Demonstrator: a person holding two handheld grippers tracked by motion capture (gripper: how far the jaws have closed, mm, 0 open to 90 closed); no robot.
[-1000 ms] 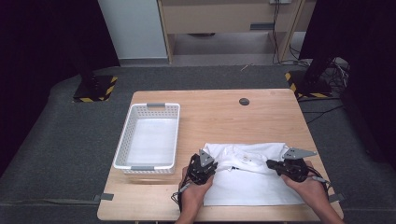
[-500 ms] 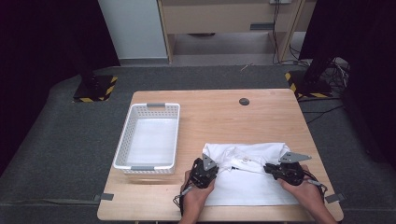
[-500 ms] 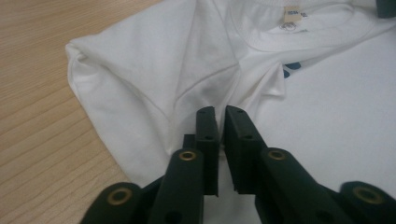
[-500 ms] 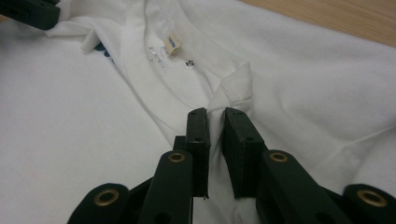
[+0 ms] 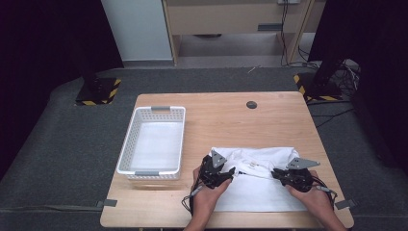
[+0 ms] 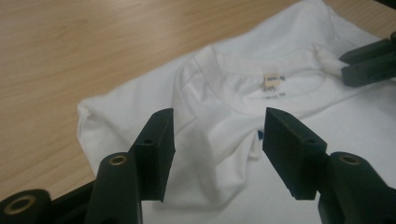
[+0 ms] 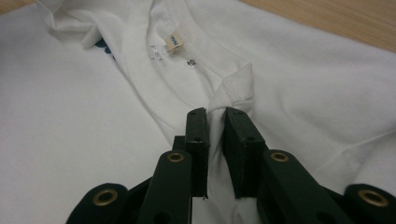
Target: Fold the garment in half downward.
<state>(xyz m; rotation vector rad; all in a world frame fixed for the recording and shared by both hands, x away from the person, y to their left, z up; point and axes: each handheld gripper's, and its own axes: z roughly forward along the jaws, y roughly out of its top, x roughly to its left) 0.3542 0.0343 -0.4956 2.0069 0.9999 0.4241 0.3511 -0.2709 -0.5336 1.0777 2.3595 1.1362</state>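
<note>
T-shirt (image 5: pixel 260 180) lies flat, long axis across the surface (image 5: pixel 216 115), collar toward the far edge. Left tongs (image 6: pixel 217 140) have just been opening, nothing between them; right tongs (image 7: pixel 215 126) clamp the collar.

A white shirt (image 5: pixel 260 180) lies flat on the near right part of the wooden surface (image 5: pixel 226 120). The left gripper (image 5: pixel 230 173) and the right gripper (image 5: pixel 275 173) rest on it. An empty white basket (image 5: pixel 131 144) stands to the left.
</note>
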